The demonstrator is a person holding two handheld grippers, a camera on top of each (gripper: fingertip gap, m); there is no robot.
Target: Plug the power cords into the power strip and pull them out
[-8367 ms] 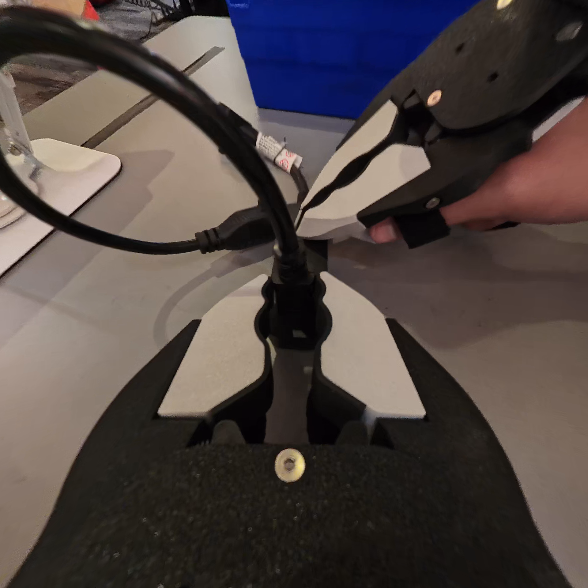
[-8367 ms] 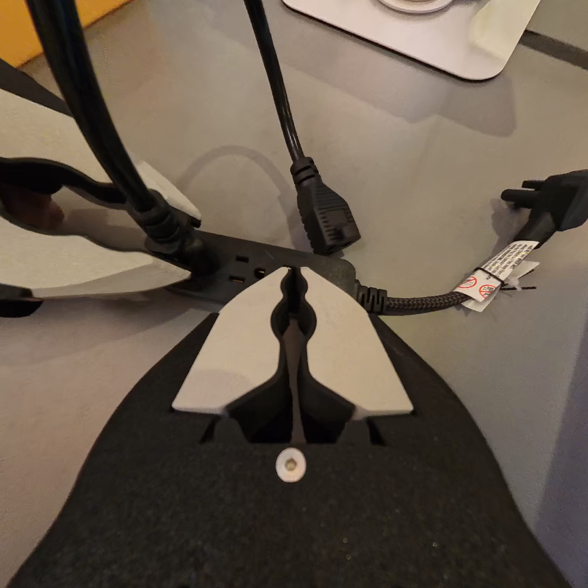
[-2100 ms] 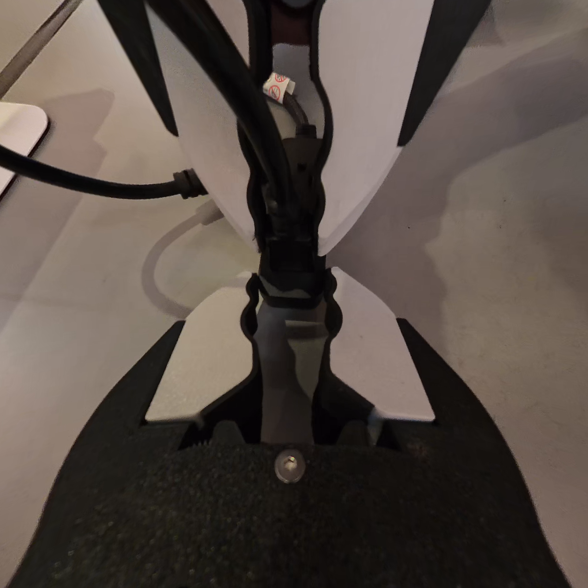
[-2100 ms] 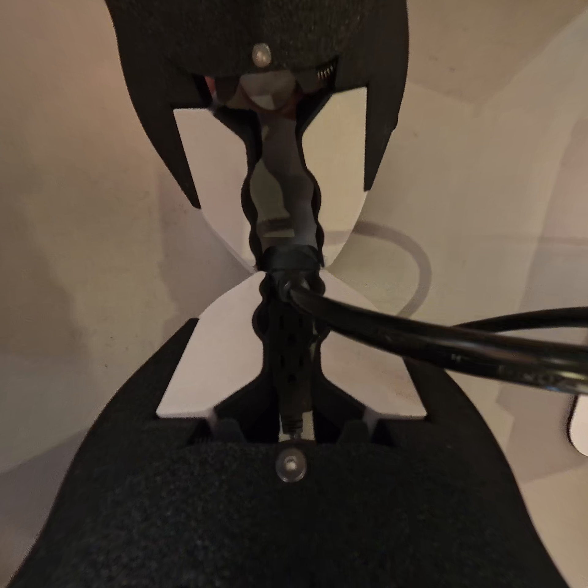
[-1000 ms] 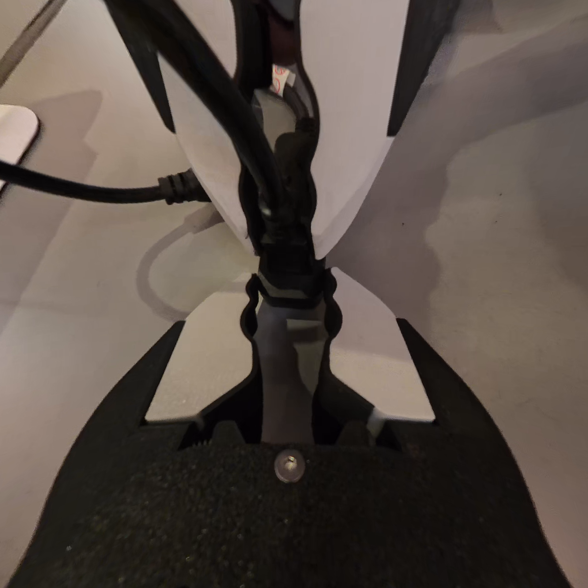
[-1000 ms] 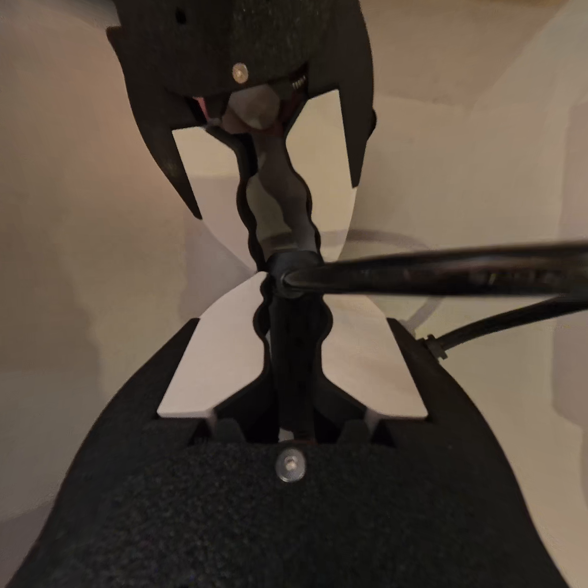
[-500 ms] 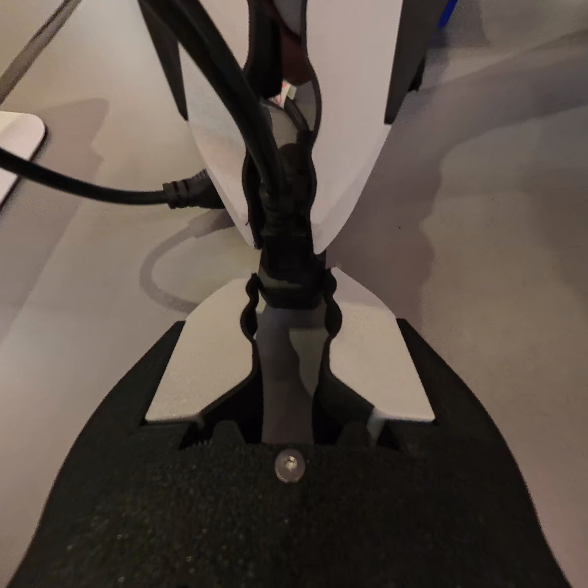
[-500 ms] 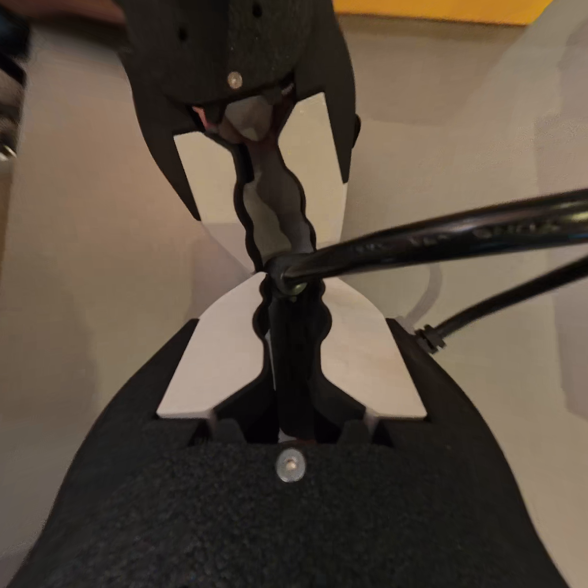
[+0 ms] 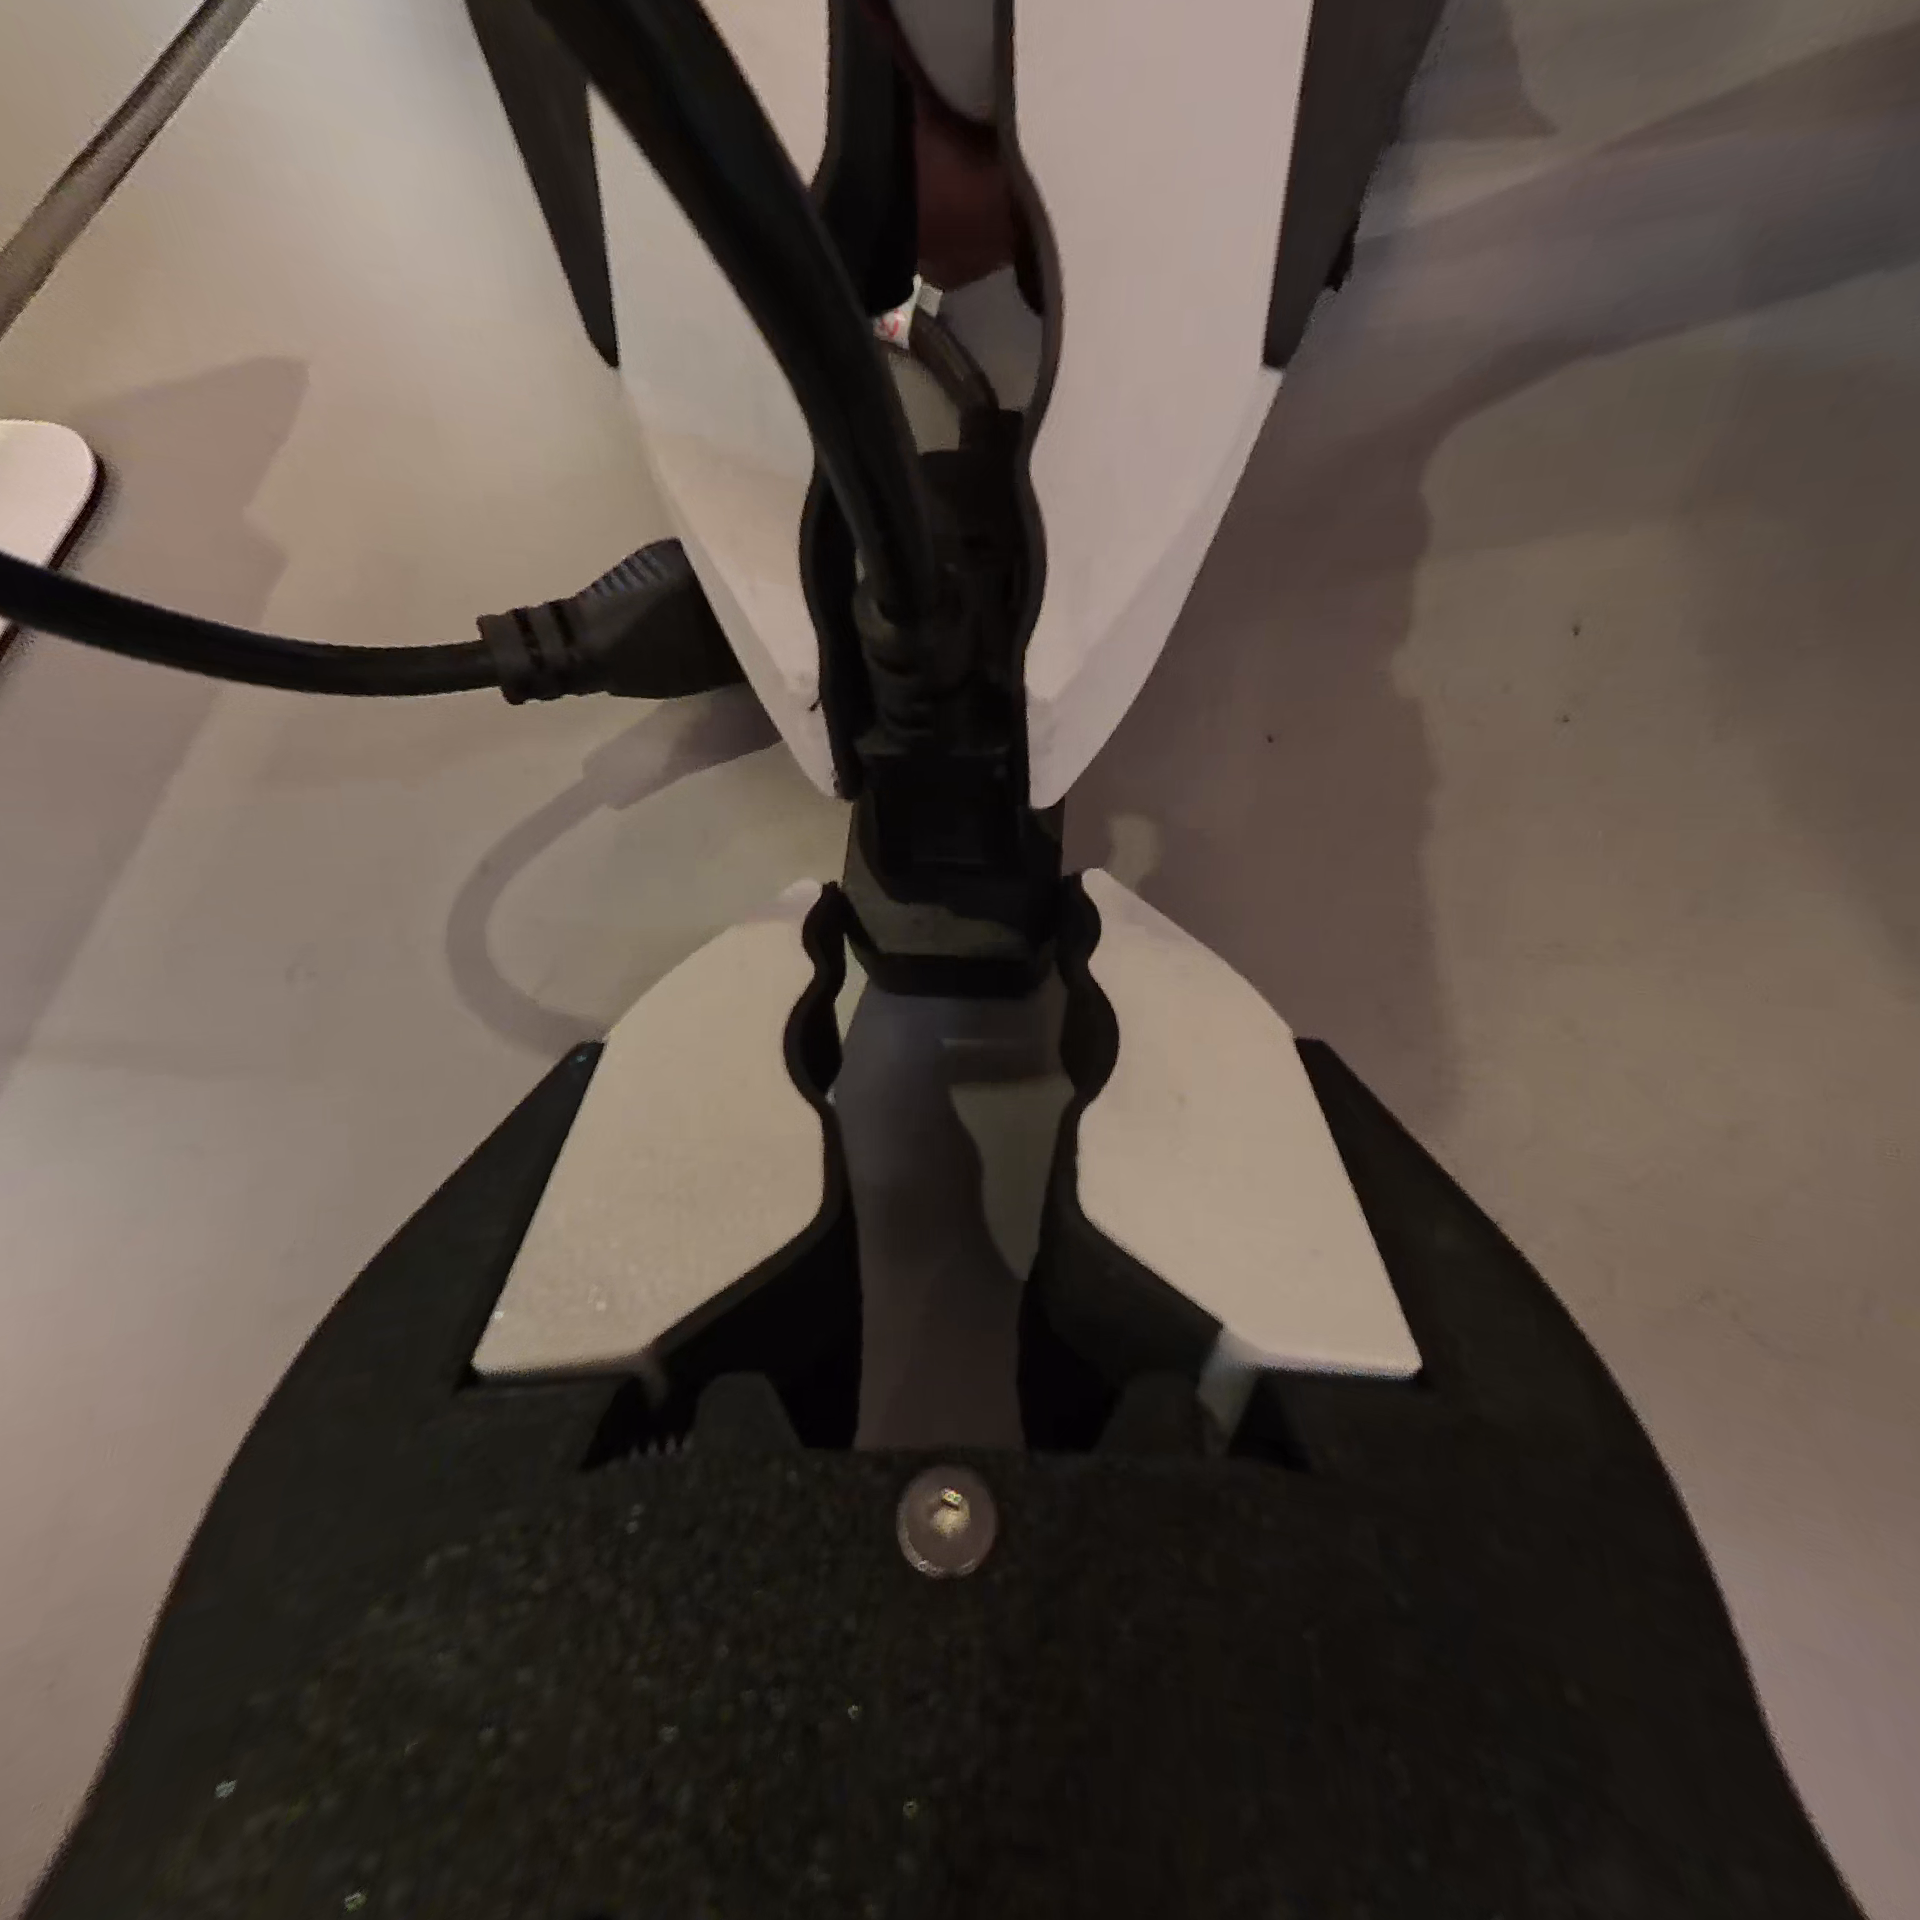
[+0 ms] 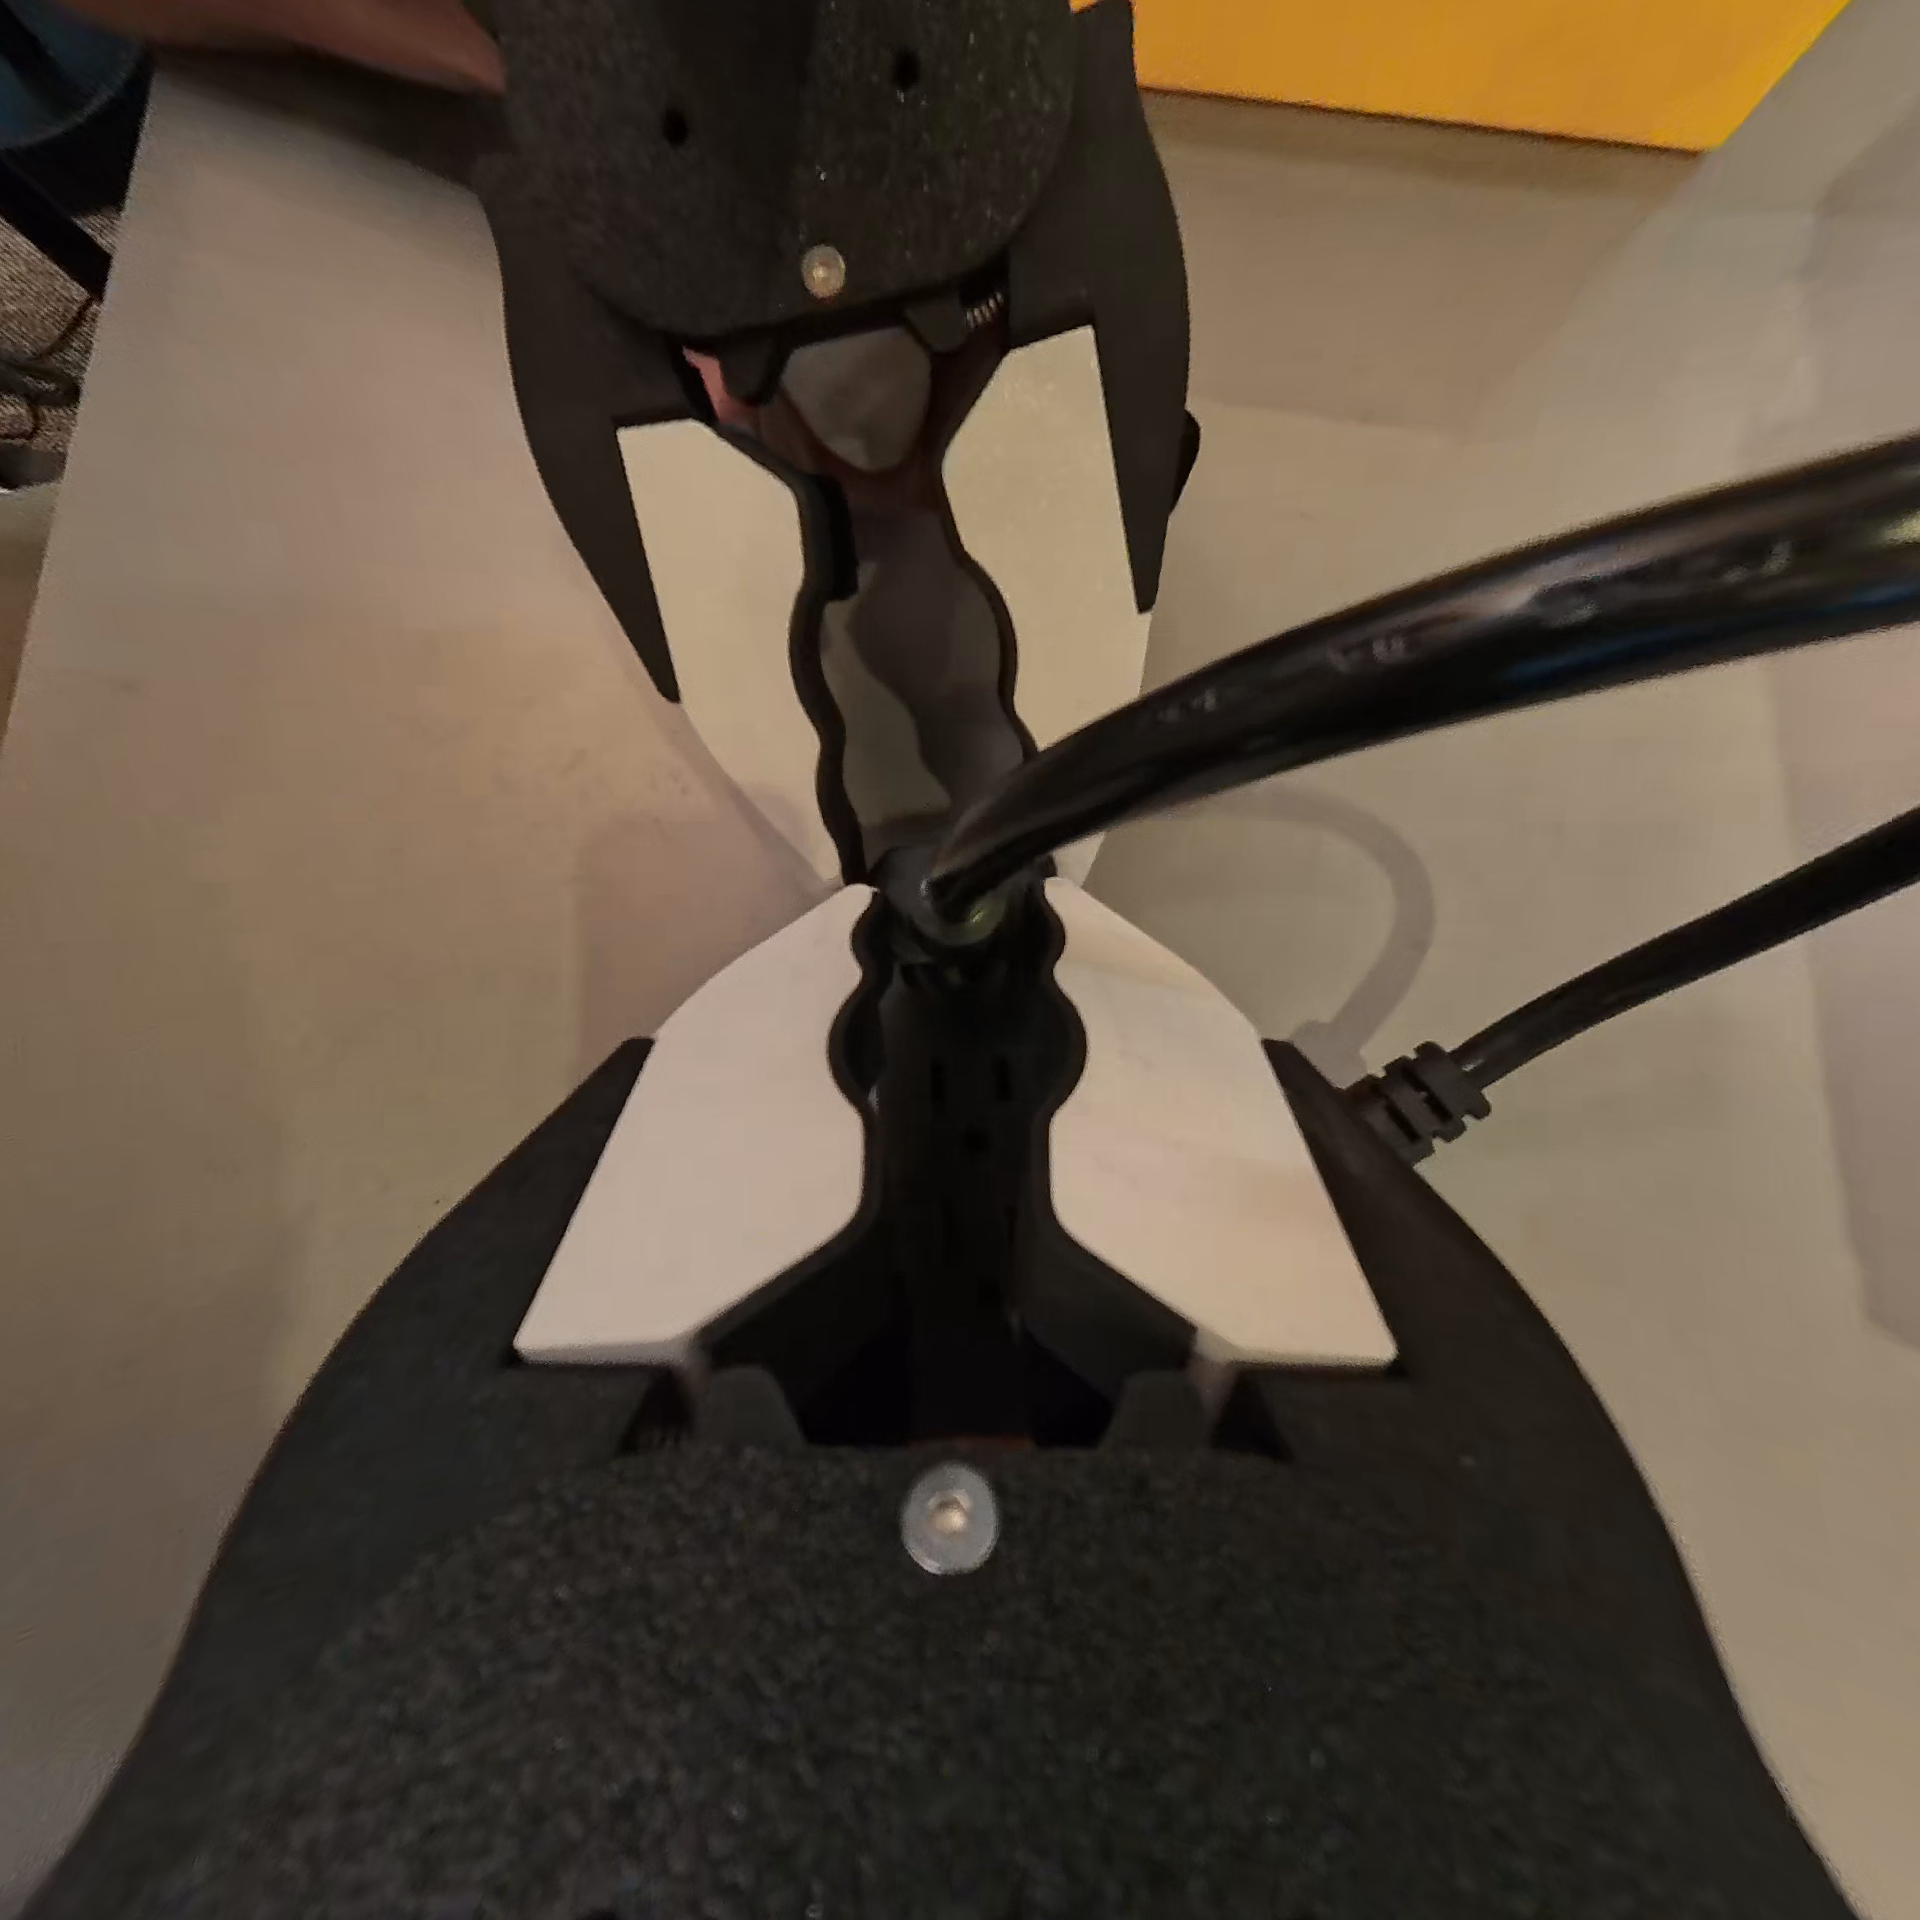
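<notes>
Left tool (image 9: 951, 935): set tip to tip with the right tool (image 9: 940, 665), which is seen straight ahead of it, above the tabletop (image 9: 1558, 987).
Plug (image 9: 940, 831): held between the two tools, with both sets of fingers closed on it.
Power cord (image 10: 1403, 665): led from the plug out to the right in the right wrist view, passing above the tabletop.
Second cord (image 9: 260, 649): laid to the left of the tools in the left wrist view, its ribbed end (image 9: 582, 644) just beside the right tool's finger.
Flat plate (image 9: 42, 488): placed at the far left edge of the tabletop, behind the second cord.

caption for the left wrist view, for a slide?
Left gripper and right gripper meet tip to tip, both clamping a black plug.
</notes>
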